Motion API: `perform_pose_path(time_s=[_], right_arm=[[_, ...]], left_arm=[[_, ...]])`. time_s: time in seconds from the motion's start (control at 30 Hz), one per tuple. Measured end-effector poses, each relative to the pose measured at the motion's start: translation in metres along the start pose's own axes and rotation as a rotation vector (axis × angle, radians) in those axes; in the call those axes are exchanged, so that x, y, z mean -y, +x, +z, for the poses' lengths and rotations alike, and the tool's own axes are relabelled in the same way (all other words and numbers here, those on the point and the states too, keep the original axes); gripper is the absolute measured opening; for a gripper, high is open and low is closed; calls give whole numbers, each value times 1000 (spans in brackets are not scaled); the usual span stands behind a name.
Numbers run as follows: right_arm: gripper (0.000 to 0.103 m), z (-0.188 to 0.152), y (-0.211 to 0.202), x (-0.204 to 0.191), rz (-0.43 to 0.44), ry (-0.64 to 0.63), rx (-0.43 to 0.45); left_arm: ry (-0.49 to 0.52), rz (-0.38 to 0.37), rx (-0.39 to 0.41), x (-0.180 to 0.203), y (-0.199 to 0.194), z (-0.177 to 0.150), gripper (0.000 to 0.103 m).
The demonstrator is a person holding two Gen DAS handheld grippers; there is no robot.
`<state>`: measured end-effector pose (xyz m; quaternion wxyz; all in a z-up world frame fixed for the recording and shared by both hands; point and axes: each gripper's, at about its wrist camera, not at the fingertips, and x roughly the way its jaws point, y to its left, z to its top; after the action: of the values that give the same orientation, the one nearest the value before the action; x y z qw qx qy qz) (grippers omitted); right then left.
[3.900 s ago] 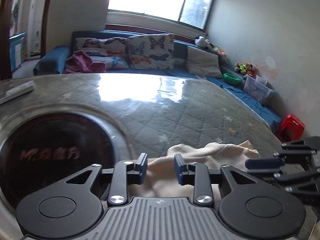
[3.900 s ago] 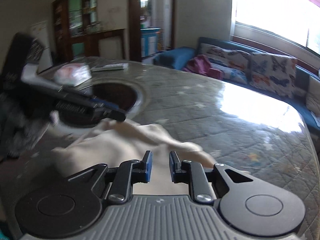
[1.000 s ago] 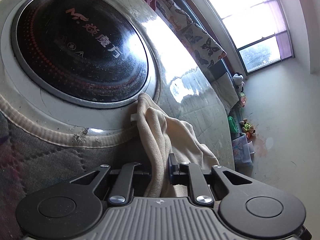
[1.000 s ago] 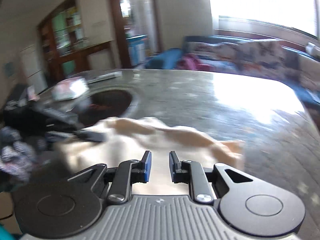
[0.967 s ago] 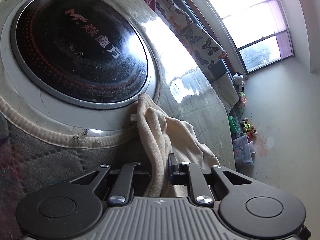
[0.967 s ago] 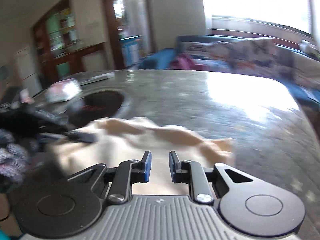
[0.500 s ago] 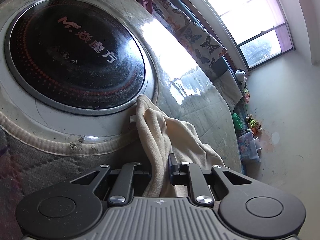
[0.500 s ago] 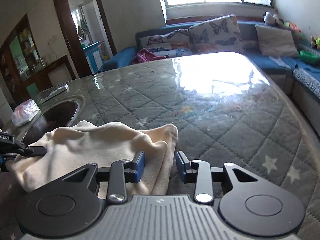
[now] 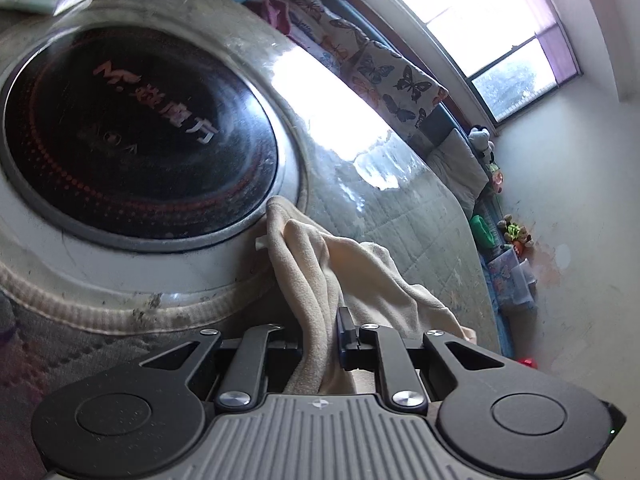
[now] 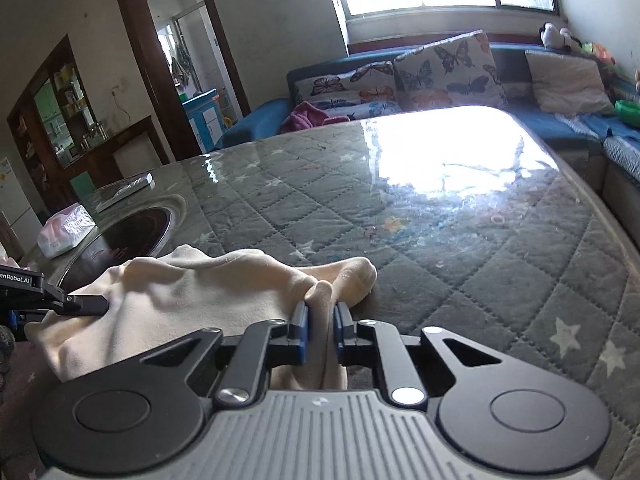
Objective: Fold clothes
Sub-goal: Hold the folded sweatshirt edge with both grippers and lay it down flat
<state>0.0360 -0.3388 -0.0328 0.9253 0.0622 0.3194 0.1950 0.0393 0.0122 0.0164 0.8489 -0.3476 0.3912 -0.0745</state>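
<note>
We see a wide table (image 10: 460, 216) under a glossy quilted grey cover with small stars, window light glaring off its far half. Behind it runs a blue sofa (image 10: 516, 60) with butterfly cushions (image 10: 444, 68) and a plain beige pillow (image 10: 568, 80); a magenta cloth (image 10: 306, 116) lies on its left end. Set into the table is a round black cooktop (image 9: 136, 136) with red lettering, ringed by a pale rim; in the right wrist view it sits at the left, partly hidden by the garment. Beyond it lie a flat remote-like bar (image 10: 128, 188) and a crinkly plastic pack (image 10: 66, 230). The cream garment (image 10: 192, 300) lies bunched on the table, just beside the cooktop, with one edge lapping onto the rim. We hold it at two ends. The right gripper (image 10: 320, 320) pinches a gathered fold between its blue pads (image 10: 300, 320), the jaws drawn close on the cloth, near the rounded hem that rests on the cover. The left gripper (image 9: 320, 334) is tilted steeply and clamps a thick bunch of the same cloth; its right finger shows, while the cloth hides the other. In the right wrist view its black tip (image 10: 86, 304) presses into the garment's left edge. Toys (image 9: 516, 234) sit small at the sofa's far end.
</note>
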Motion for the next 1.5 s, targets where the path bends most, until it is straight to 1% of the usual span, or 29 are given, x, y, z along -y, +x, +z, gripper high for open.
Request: perform_pose_path(time_s=[0.17,0.33,0.43,0.6,0.8,0.93,1.03,1.2,1.27,1.37,1.5], right_arm=[[10,3,-10,-4,-9,-16,35],[10,12,-31,1,-60,-29,80],[10,17,-42,9,-100,-31,99],[10,28,-65,34,-210,-42,126],[10,36,-84,69,-329,-33,126],[10,30,-87,92,-387,-12,100],[10,17,-83,105,-409,2,61],[10,-1,-75,120,-435,7,-5],[10,-5,-74,121,-434,2,-17],[10,-9,-71,120,-425,-1,-22],[10,-9,-60,121,-418,-1,-22]], left_arm=[[128,-7,24,29,-2,2,15],[237,-38,25,67,9,-1,15],[284,-64,22,89,20,-5,15],[352,-108,-5,129,48,-12,15],[378,-168,-82,163,84,-26,15],[381,-179,-157,170,107,-38,15],[382,-177,-222,172,122,-44,15],[389,-168,-319,163,128,-51,15],[388,-153,-334,158,130,-52,15],[395,-129,-329,155,130,-53,15],[460,-90,-295,164,125,-56,15]])
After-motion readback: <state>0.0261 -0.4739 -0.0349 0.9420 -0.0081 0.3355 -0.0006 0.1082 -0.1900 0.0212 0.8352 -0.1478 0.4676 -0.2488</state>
